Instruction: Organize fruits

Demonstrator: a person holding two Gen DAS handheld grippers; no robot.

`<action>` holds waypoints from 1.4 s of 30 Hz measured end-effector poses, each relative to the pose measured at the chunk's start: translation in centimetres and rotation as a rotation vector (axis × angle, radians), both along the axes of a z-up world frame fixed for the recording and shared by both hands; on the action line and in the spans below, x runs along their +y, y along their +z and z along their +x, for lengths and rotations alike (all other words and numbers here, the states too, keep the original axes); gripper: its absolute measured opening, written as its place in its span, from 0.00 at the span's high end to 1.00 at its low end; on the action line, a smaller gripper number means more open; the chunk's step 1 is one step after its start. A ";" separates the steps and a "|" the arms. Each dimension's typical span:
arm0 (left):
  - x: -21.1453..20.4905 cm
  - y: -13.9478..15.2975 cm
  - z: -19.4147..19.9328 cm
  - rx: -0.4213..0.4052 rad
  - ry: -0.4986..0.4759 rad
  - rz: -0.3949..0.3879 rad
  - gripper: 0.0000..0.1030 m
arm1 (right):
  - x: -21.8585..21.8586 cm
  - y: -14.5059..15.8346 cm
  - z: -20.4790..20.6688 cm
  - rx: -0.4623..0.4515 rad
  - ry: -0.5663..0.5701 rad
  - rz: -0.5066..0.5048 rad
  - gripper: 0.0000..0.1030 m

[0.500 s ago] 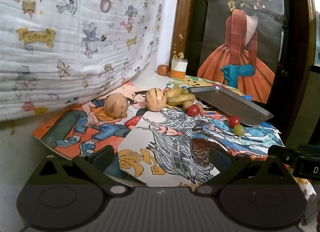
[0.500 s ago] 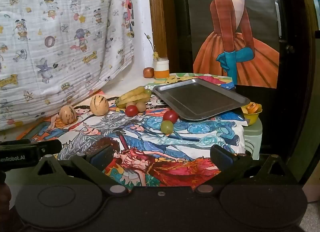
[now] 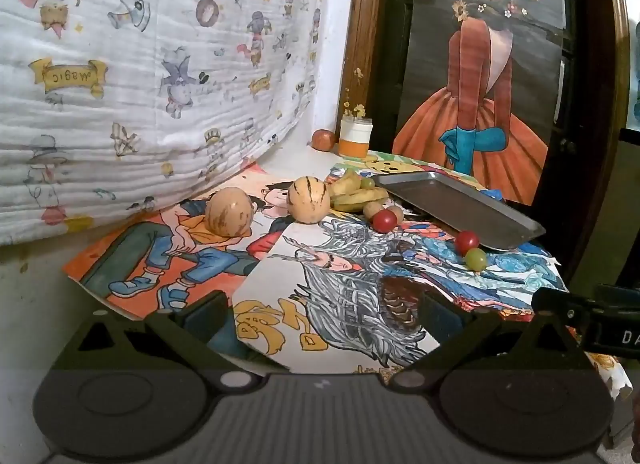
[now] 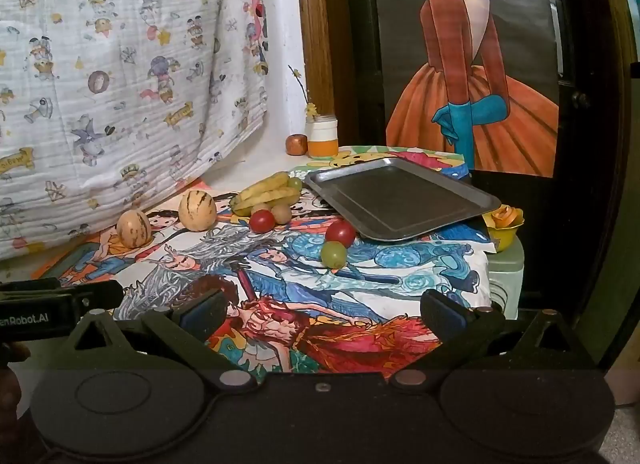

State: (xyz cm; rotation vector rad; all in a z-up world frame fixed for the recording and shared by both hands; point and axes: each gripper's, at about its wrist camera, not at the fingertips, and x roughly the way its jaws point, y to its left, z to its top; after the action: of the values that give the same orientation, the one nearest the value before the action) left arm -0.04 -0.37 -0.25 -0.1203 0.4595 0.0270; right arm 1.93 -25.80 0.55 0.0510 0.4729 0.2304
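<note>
Left wrist view: nothing has shifted in half a second, so we count sorting as unbegun; our left gripper (image 3: 320, 320) is spread and empty, striped melons (image 3: 309, 199) well ahead. Right wrist view: equally unchanged; right gripper (image 4: 320, 316) spread, empty; red tomato (image 4: 340, 232) and green grape (image 4: 333, 254) ahead, just beside the bare tray (image 4: 486, 199).

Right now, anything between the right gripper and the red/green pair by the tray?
Nothing visible. The right gripper is open, with only flat drawings between it and the red tomato and green fruit. The tray lies just beyond them, empty.
</note>
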 end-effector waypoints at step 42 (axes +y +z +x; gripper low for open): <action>0.2 0.2 0.0 -0.001 -0.002 -0.002 0.00 | 0.0 -0.3 0.0 0.004 0.000 0.000 0.00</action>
State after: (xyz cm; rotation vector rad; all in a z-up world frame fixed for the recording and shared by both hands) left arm -0.04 -0.21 -0.04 -0.1213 0.4591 0.0244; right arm 1.95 -25.76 0.28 0.0515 0.4767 0.2304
